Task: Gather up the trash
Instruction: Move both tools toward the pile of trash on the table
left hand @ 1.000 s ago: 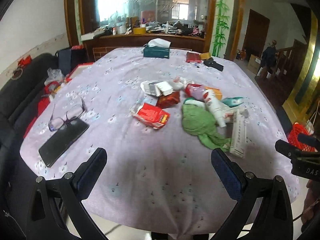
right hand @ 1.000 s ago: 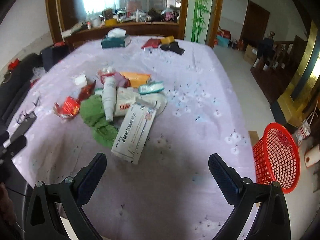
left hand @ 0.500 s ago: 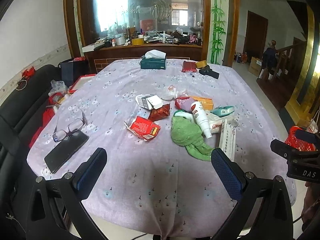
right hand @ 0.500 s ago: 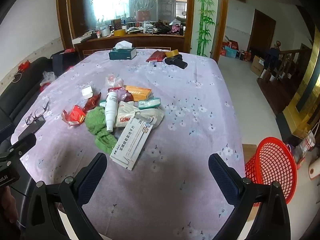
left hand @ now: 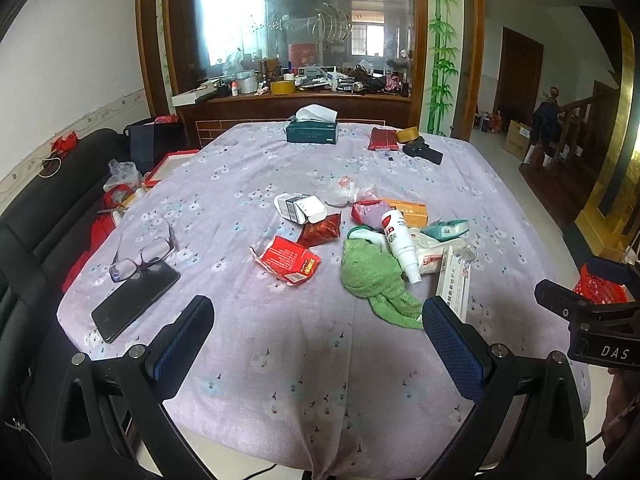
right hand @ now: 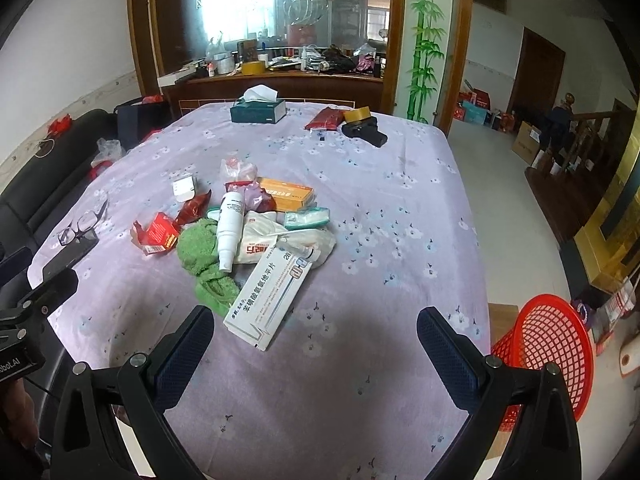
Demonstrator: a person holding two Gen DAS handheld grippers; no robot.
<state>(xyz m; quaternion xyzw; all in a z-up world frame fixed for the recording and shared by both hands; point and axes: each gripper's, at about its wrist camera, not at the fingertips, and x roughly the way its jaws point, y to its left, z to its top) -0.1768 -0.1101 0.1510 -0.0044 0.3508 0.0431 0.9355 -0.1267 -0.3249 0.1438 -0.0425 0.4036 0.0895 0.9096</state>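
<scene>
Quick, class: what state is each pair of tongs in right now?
Left tongs: open, holding nothing.
Right tongs: open, holding nothing.

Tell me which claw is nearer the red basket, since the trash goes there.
Right. The red basket sits on the floor just beside the right claw, past the table edge. The left claw is farther, with the right claw between them.

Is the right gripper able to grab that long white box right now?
Probably yes. The right gripper is open and the long white box lies flat on the table just ahead of its left finger, with nothing on its near end.
</scene>
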